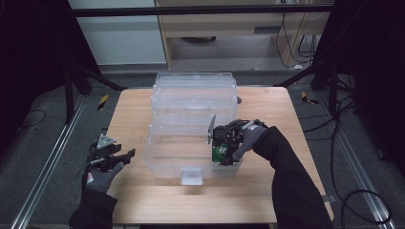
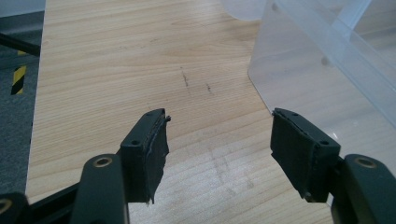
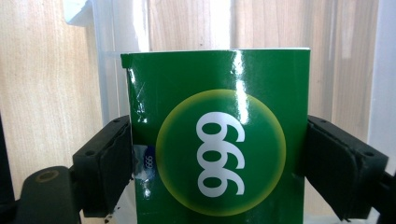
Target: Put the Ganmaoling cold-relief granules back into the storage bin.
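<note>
A dark work bay with grey floor and metal rails surrounds a light wooden table point(image 1: 143, 200). A clear plastic bin point(image 1: 193, 102), its lid swung up at the far side, stands at the middle of the table and serves here as the landmark. Inside the bin, at its near right corner, a green box point(image 1: 221, 151) printed with white numerals in a yellow-green disc is held upright by the right tool point(image 1: 228, 143), which reaches over the bin's right wall from the person's right hand point(image 1: 248, 136). In the right gripper view the green box point(image 3: 217, 140) stands between the two black jaws of the right tool point(image 3: 217, 168), one pad against each side face, so the tool is clamped on the box; the bin's translucent wall point(image 3: 105, 70) and the wood grain beneath it show behind the box. The left tool point(image 1: 125, 155) lies to the left of the bin, well apart from the box, held low above the table by the person's gloved left hand point(image 1: 98, 174). In the left gripper view the jaws of the left tool point(image 2: 218, 140) stand wide apart with only bare table point(image 2: 140, 60) between them, and the bin's rounded corner point(image 2: 299, 70) lies just beyond the right-hand jaw, not touching it.
</note>
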Available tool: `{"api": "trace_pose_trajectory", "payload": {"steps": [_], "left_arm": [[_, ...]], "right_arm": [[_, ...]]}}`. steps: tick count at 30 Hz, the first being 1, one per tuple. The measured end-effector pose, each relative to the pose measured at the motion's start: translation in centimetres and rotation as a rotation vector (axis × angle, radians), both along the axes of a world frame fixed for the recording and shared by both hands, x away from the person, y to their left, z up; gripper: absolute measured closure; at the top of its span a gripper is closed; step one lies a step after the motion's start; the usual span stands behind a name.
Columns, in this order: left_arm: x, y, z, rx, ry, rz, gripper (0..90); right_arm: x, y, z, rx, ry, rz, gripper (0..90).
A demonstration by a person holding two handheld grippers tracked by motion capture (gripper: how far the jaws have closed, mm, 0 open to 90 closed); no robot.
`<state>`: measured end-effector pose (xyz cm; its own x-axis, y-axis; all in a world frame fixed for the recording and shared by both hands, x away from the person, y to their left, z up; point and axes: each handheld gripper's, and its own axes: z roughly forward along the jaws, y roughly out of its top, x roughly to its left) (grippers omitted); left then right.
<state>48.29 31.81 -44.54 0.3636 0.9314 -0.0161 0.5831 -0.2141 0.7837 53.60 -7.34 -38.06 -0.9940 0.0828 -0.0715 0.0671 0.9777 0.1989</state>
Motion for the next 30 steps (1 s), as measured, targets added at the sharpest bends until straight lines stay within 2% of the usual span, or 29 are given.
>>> {"api": "trace_pose_trajectory", "payload": {"steps": [2, 12, 14, 15, 17, 21, 30], "left_arm": [[0.0, 0.0, 0.0, 0.000, 0.000, 0.000, 35.6], [0.0, 0.0, 0.0, 0.003, -0.002, -0.002, 35.5], [0.0, 0.0, 0.0, 0.003, -0.002, -0.002, 35.5], [0.0, 0.0, 0.0, 0.003, -0.002, -0.002, 35.5], [0.0, 0.0, 0.0, 0.003, -0.002, -0.002, 35.5], [0.0, 0.0, 0.1, 0.002, -0.003, -0.001, 35.5], [-0.1, 0.1, 0.2, -0.001, -0.010, 0.001, 35.6]], "right_arm": [[-0.1, 0.0, -0.1, -0.003, -0.012, 0.001, 15.8], [-0.1, 0.1, -0.1, -0.013, -0.012, -0.011, 15.3], [-0.1, 0.1, 0.0, -0.004, -0.012, -0.014, 15.5], [-0.1, 0.0, 0.4, 0.020, -0.018, -0.027, 16.4], [-0.2, -0.2, 0.8, 0.036, -0.021, -0.034, 16.5], [-0.3, -0.5, 1.2, 0.032, -0.030, -0.058, 17.0], [-0.8, -1.6, 2.8, 0.103, -0.080, -0.127, 23.4]]}}
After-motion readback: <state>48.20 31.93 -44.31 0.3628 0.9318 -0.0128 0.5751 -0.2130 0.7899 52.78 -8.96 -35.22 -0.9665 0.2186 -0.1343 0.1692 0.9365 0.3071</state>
